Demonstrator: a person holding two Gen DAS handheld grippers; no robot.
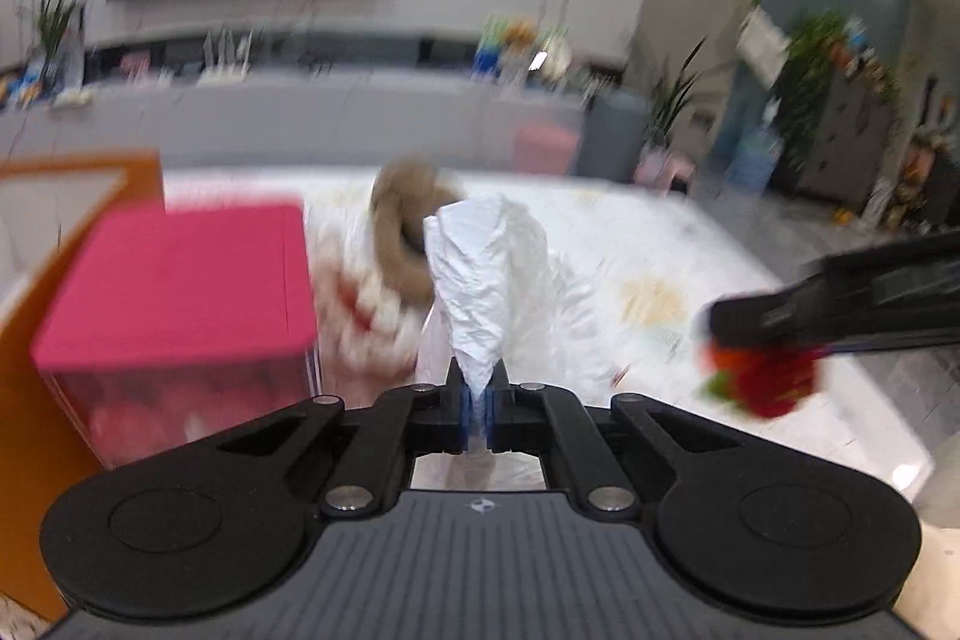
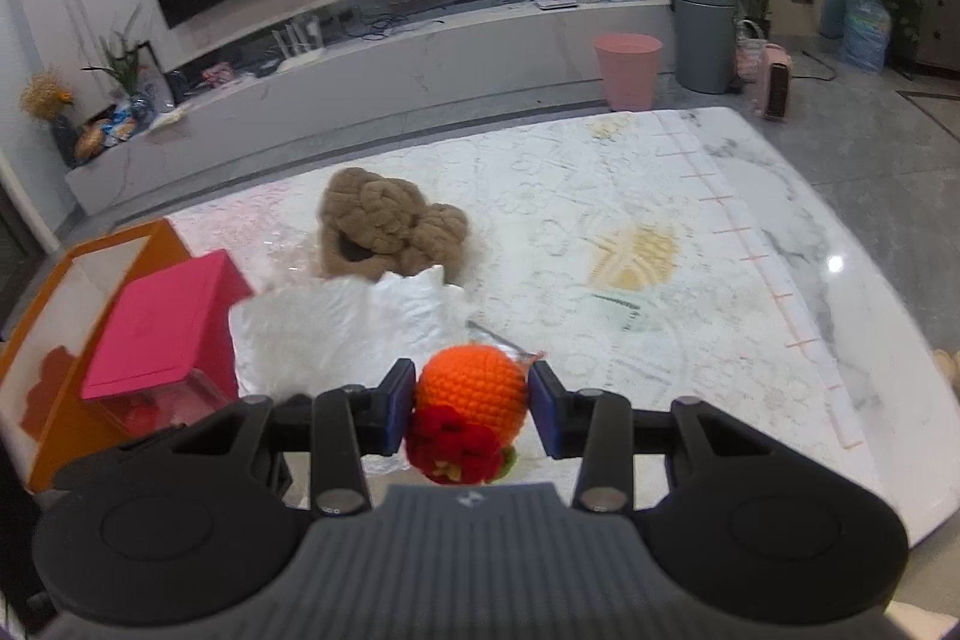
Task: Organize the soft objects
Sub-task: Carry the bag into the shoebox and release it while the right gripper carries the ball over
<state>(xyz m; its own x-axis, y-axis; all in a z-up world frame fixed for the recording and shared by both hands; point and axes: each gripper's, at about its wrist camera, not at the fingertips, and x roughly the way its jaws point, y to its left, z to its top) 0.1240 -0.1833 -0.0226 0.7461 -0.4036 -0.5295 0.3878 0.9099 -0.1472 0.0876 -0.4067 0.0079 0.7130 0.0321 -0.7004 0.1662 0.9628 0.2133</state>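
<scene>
My left gripper (image 1: 478, 388) is shut on a white plastic bag (image 1: 486, 274), lifting its edge; the bag also shows in the right wrist view (image 2: 336, 322). My right gripper (image 2: 472, 400) is shut on an orange crocheted ball with red flowers (image 2: 474, 394), held just in front of the bag. It also shows blurred in the left wrist view (image 1: 762, 376) at the right. A brown plush scarf-like toy (image 2: 390, 226) lies on the table behind the bag.
A clear box with a pink lid (image 2: 162, 322) stands at the left beside an orange box (image 2: 72, 280). The table has a white patterned cloth (image 2: 630, 220). A pink bin (image 2: 628, 70) and a grey bin (image 2: 705, 34) stand on the floor beyond.
</scene>
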